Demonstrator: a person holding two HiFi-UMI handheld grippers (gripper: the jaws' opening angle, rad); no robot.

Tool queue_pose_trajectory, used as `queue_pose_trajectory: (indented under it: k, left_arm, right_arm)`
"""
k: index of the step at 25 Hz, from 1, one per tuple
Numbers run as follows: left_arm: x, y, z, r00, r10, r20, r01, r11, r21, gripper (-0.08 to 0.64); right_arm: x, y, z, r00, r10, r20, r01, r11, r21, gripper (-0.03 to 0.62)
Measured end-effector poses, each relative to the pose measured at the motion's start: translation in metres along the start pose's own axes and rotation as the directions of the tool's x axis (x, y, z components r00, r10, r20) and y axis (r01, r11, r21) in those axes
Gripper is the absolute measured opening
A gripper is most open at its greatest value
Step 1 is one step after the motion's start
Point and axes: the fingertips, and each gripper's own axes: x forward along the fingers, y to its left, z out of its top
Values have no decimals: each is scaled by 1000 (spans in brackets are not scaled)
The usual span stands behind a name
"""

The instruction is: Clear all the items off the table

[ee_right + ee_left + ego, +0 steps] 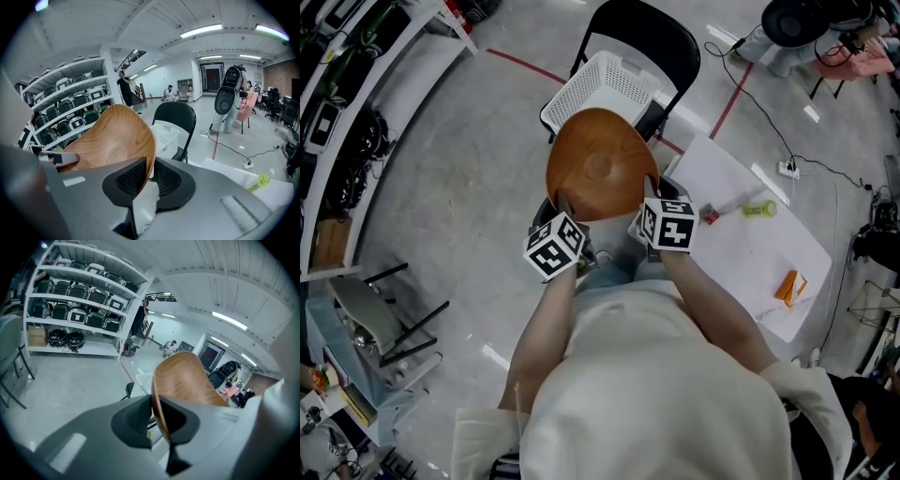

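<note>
The left gripper (154, 420) is closed on the near rim of an oval brown wooden tray (600, 173), and the right gripper (150, 178) is clamped on the same rim. The tray is held tilted in the air, near a white perforated plastic basket (605, 84) seated on a black folding chair (670, 37).

Both arms out front, close together.
L gripper (155, 414) & R gripper (150, 176) tilt down, jaws pinching wooden bowl (600, 164) rim.
</note>
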Motion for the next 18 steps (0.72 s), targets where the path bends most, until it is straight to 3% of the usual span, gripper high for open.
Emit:
queue_pose_trajectory:
  k: [18]
  left_arm:
    - [45, 23, 28, 1000, 3, -26, -4, 999, -34, 26]
  right_arm:
    - [50, 20, 29, 1000, 6, -20, -6, 1000, -13, 44]
